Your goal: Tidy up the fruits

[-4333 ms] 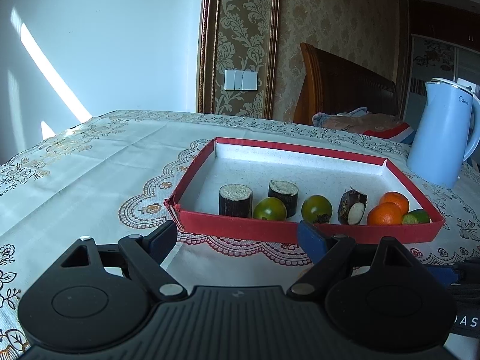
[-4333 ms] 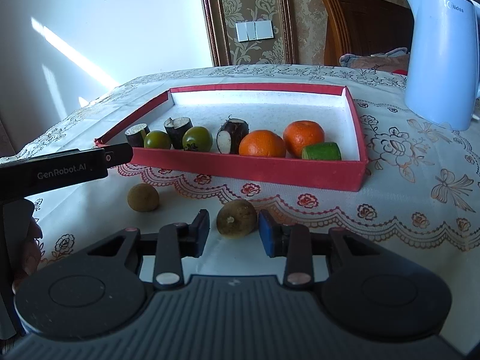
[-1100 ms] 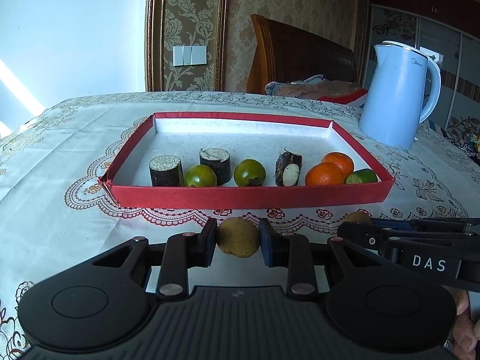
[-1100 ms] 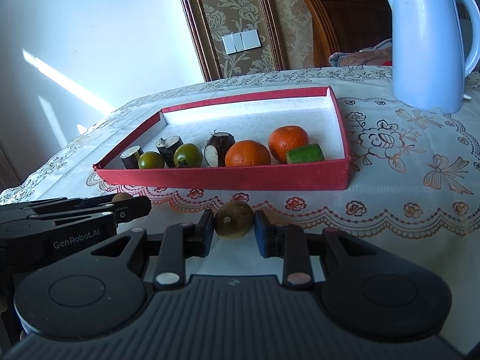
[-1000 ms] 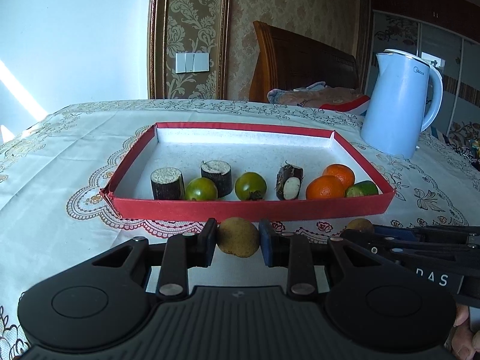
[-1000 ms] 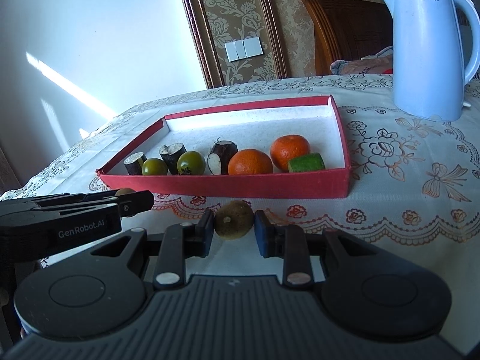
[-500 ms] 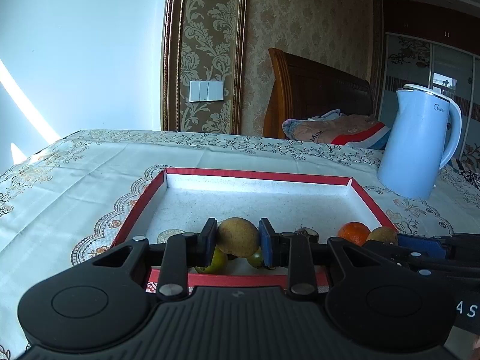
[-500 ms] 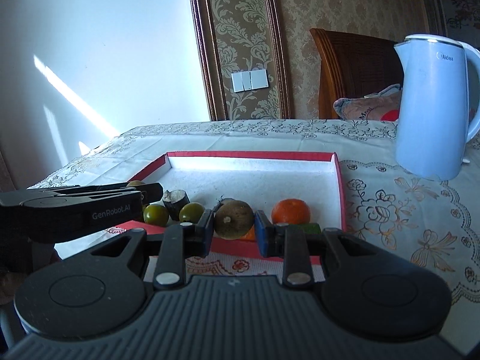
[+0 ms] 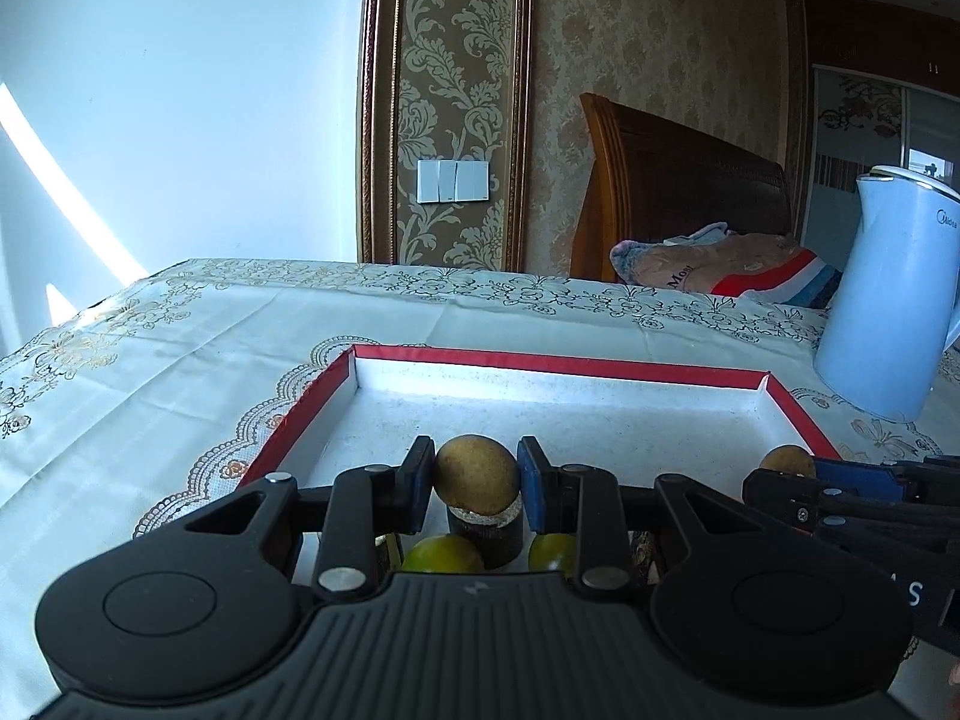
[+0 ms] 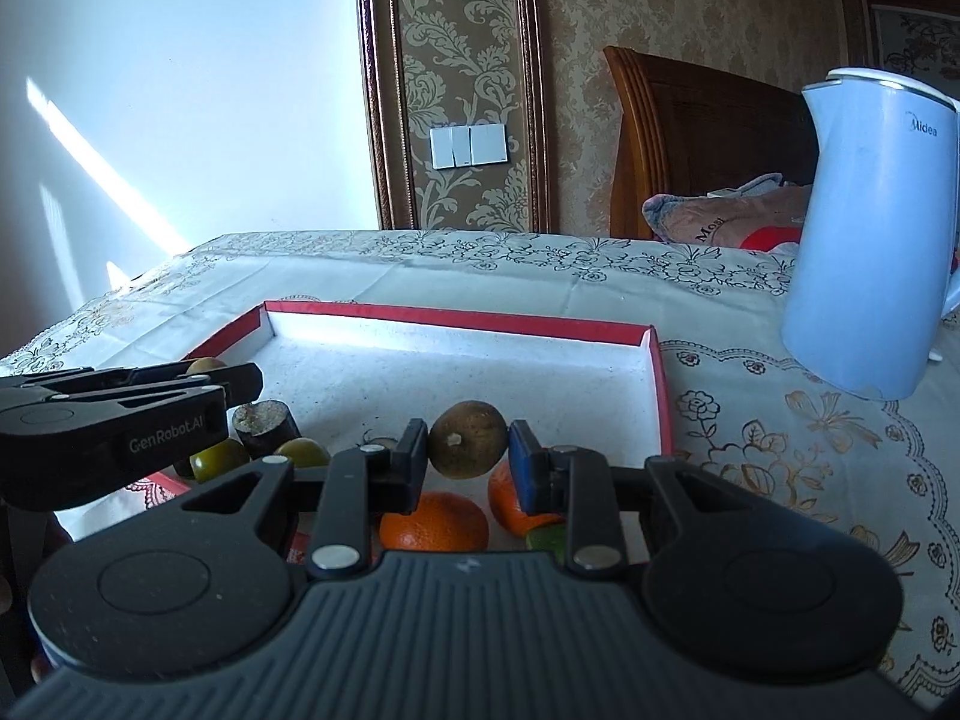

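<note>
My left gripper [image 9: 477,483] is shut on a round brown fruit [image 9: 477,474] and holds it in the air above the near row in the red tray [image 9: 558,365]. Below it lie a dark cut piece [image 9: 485,531] and two green fruits [image 9: 443,553]. My right gripper [image 10: 469,453] is shut on a second brown fruit [image 10: 468,447], held above two oranges [image 10: 433,521] and a green piece [image 10: 549,537] at the tray's [image 10: 456,318] right end. The left gripper [image 10: 231,381] shows in the right wrist view at the left, and the right gripper [image 9: 792,471] at the right of the left wrist view.
A pale blue kettle [image 10: 873,240] stands on the patterned tablecloth [image 9: 198,324] to the right of the tray. The tray's far half shows bare white floor. A wooden headboard [image 9: 678,204] with bedding lies behind the table.
Both grippers, each with its brown fruit, have risen from the tablecloth in front of the tray and moved forward over its near wall, above the fruit row.
</note>
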The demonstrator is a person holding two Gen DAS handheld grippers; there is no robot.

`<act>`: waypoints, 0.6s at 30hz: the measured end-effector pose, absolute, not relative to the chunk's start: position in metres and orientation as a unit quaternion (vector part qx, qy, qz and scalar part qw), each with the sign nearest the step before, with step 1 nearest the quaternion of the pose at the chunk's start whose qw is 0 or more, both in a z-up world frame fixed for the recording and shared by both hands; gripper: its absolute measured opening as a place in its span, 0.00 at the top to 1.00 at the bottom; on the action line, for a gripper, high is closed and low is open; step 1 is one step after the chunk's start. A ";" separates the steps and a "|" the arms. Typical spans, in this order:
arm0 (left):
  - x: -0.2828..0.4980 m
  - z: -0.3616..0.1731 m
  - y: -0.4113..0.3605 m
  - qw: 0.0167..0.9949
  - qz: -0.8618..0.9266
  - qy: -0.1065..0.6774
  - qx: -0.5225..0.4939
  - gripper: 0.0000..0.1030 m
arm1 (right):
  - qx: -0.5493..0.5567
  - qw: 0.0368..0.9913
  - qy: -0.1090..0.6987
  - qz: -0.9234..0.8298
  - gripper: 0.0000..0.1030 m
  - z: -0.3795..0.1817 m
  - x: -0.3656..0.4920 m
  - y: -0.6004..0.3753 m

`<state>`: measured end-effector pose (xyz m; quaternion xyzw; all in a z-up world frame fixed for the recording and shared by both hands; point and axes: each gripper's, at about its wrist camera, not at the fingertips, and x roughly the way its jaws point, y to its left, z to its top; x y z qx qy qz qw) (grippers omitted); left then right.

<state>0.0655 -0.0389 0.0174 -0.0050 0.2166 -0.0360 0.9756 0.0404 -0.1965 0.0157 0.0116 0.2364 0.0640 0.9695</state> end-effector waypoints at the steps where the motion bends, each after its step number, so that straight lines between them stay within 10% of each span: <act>1: 0.067 0.016 -0.039 0.975 -0.035 0.218 -0.004 0.72 | 0.010 0.969 0.238 0.062 0.73 0.014 0.042 -0.196; 18: 0.075 0.007 -0.043 0.974 -0.032 0.224 0.001 0.71 | 0.003 0.972 0.230 0.041 0.73 0.003 0.053 -0.197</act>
